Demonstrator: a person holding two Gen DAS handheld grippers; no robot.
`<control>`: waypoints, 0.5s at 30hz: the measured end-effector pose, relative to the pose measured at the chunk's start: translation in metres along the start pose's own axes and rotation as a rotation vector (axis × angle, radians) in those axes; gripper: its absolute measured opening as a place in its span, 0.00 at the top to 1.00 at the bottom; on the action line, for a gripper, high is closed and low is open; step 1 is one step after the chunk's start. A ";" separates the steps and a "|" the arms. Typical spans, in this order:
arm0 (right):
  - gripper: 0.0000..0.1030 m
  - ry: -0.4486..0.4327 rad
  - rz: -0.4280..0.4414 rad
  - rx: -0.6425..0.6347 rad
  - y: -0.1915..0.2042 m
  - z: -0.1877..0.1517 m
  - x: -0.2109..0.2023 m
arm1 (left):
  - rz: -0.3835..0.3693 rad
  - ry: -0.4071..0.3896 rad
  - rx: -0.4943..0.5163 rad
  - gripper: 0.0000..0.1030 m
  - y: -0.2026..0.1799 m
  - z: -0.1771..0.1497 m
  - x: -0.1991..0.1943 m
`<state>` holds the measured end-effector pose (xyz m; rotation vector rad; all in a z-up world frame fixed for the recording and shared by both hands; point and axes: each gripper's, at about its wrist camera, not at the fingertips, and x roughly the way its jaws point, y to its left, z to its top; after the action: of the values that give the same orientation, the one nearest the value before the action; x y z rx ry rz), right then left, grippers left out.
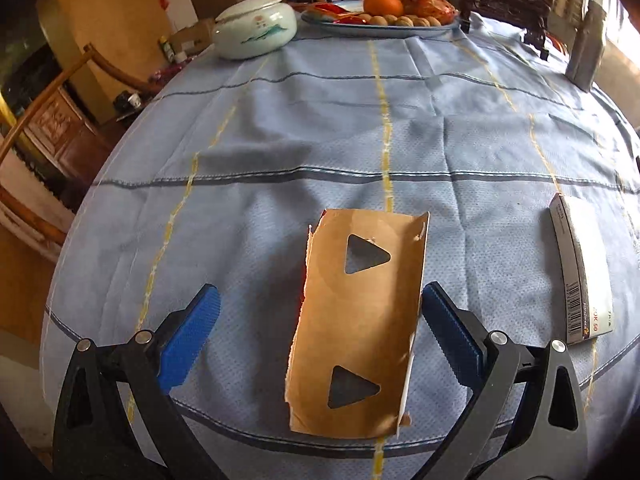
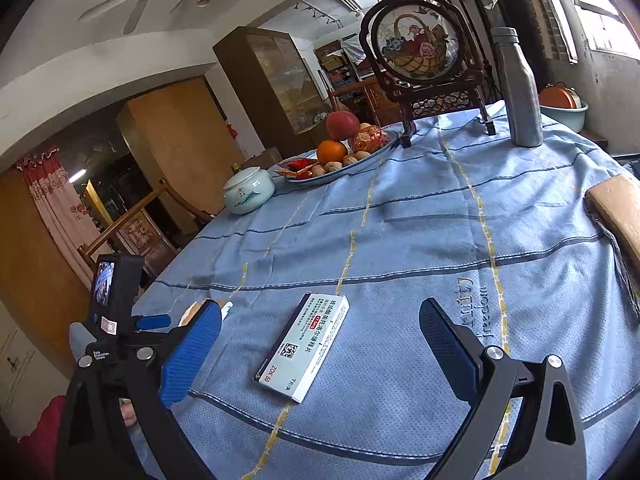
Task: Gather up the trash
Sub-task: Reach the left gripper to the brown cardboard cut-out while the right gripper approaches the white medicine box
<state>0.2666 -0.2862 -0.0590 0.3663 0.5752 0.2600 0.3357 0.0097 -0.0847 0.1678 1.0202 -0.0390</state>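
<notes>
On a table under a blue tablecloth (image 1: pixel 320 140), two pieces of trash are lying near the front edge, and the fruit plate (image 1: pixel 380 26) at the far side is serving here as the landmark. The torn cardboard piece (image 1: pixel 356 320), brown with two triangular holes, is lying flat on the cloth well short of the fruit plate, almost straight in line with it. The left gripper (image 1: pixel 320 340) is hanging over the cardboard with its blue fingers (image 1: pixel 188 340) spread wide; the cardboard is sitting between them, its right edge just beside the right finger, though contact cannot be told.

The medicine box (image 2: pixel 304 348), white with a barcode and red label, is lying flat to the right of the cardboard, also far from the fruit plate. The right gripper (image 2: pixel 320 352) is hovering with its fingers (image 2: pixel 448 348) wide apart, and the box is lying between them, touching neither.

Just left of the fruit plate a pale lidded jar (image 1: pixel 256 28) is standing. To the plate's right, a dark wooden framed ornament (image 2: pixel 424 52) and a grey metal bottle (image 2: pixel 518 88) are standing upright. In the right wrist view, the left gripper (image 2: pixel 156 322) with its small screen is showing at the left edge.
</notes>
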 end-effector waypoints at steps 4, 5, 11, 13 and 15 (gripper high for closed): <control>0.05 0.011 0.004 -0.006 0.002 0.000 0.002 | -0.024 0.000 -0.031 0.06 0.011 -0.007 -0.002; 0.05 0.011 0.003 -0.005 0.002 0.000 0.002 | -0.028 0.004 -0.035 0.06 0.012 -0.009 -0.001; 0.05 0.019 0.001 0.005 -0.001 0.000 0.004 | -0.068 0.016 -0.057 0.05 0.012 -0.011 0.005; 0.05 0.023 -0.004 0.006 -0.001 0.000 0.005 | -0.077 0.014 -0.047 0.05 0.013 -0.011 0.006; 0.05 0.029 -0.007 0.008 -0.001 -0.001 0.007 | -0.080 0.013 -0.043 0.05 0.013 -0.011 0.006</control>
<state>0.2717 -0.2846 -0.0629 0.3683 0.6064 0.2566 0.3307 0.0250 -0.0937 0.0880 1.0397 -0.0886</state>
